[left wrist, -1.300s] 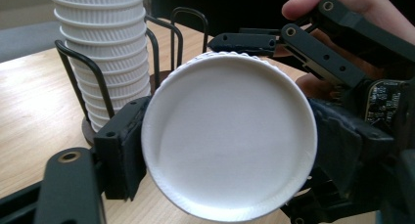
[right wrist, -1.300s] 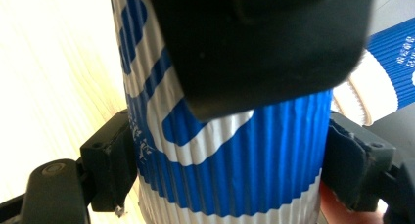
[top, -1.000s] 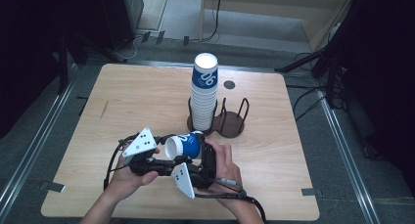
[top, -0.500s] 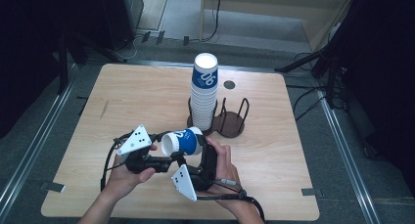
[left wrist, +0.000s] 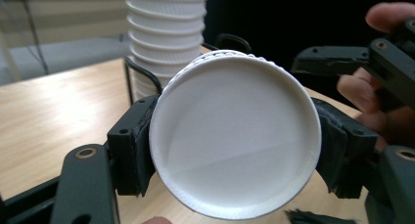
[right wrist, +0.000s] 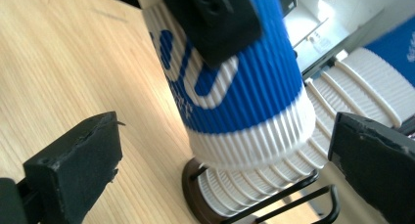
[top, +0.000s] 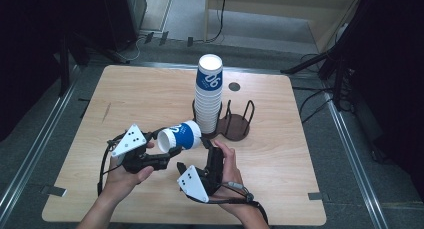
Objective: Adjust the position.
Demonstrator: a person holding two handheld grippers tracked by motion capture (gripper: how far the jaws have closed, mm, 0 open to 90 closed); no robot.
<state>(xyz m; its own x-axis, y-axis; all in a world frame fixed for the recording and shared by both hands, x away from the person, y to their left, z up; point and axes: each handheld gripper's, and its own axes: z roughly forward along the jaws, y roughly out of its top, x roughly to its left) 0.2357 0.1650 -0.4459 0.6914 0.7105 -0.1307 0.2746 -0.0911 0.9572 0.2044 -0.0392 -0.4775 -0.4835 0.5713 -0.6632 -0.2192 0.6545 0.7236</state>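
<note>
A blue-and-white ribbed paper cup [top: 181,135] lies on its side above the table, with my left gripper [top: 167,142] shut on it near its base. Its closed white base [left wrist: 235,136] faces the left gripper view, with black pads [left wrist: 134,145] pressed on both sides. My right gripper [top: 196,155] is open just beneath and beside the cup's wide rim end [right wrist: 254,141]. Both of its jaws stand wide apart and touch nothing.
A tall stack of upside-down cups [top: 209,94] stands in a dark wire rack [top: 235,125] at the table's middle, just behind the held cup. A small dark hole [top: 234,86] lies farther back. Bare wood stretches to the left and right [top: 125,96].
The left gripper has lifted the cup slightly up and away from the person, toward the stack. The right gripper has stayed close below it, still open.
</note>
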